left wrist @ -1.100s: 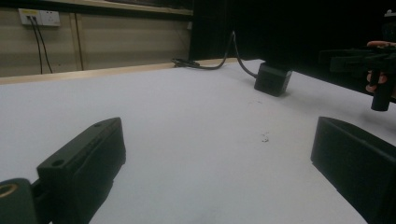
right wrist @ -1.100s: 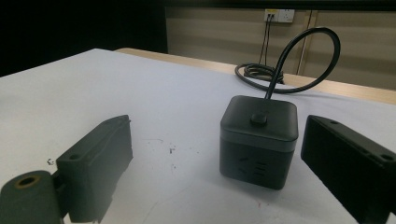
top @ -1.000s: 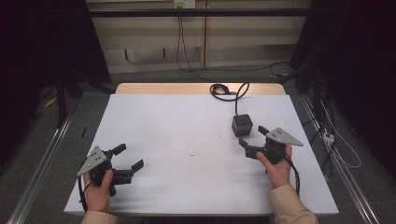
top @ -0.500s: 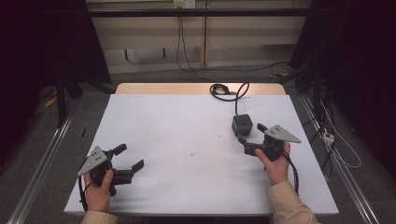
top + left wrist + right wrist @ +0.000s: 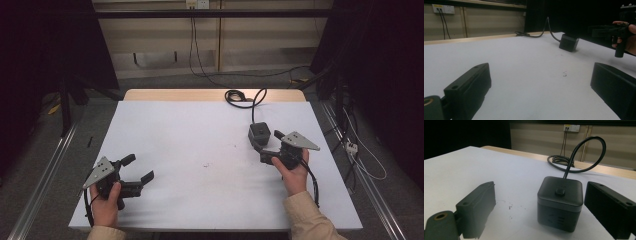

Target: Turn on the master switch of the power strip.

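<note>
No text, label, brand or number can be read; faint marks on the black cube's (image 5: pixel 560 202) front face are too blurred to make out.

One black cube (image 5: pixel 259 132) with one cable (image 5: pixel 239 96), two hand-held grippers, one table (image 5: pixel 200 130).

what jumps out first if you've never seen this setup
A dark cube-shaped box with a button on top sits at the white table's right side, its black cable looping back to a coil. The right hand-held gripper is open around it; the left hand-held gripper is open near the front left corner.
</note>
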Available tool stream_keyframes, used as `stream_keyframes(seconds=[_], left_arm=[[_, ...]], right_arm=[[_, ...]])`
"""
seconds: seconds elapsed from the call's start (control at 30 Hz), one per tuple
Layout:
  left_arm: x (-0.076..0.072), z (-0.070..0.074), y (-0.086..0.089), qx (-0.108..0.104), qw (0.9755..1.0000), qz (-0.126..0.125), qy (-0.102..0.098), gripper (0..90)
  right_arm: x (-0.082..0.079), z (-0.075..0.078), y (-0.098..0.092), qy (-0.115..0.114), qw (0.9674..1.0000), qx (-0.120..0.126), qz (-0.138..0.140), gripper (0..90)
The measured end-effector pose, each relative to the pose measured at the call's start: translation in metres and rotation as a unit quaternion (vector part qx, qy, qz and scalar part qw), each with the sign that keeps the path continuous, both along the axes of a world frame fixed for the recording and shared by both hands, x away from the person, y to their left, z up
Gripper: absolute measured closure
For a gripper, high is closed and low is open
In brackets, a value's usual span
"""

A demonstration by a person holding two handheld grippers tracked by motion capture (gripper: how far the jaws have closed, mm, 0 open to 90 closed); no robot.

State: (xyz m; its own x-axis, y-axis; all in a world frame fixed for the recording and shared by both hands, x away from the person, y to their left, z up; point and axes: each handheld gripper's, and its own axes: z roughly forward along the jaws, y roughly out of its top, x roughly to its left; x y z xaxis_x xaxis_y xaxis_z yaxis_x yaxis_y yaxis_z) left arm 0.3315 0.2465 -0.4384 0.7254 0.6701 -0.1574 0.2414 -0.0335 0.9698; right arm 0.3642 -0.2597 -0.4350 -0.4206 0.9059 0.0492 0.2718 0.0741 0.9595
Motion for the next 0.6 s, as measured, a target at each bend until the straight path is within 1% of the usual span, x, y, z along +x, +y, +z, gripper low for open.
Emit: stream_keyframes(seconds=[0.6], left_arm=[[-0.0005,0.0001,-0.0002,0.001,1.0,0.0,0.0,2.7]], right_arm=[[0.0063,0.0011,0.0006,0.0,1.0,0.002,-0.004,9.8]])
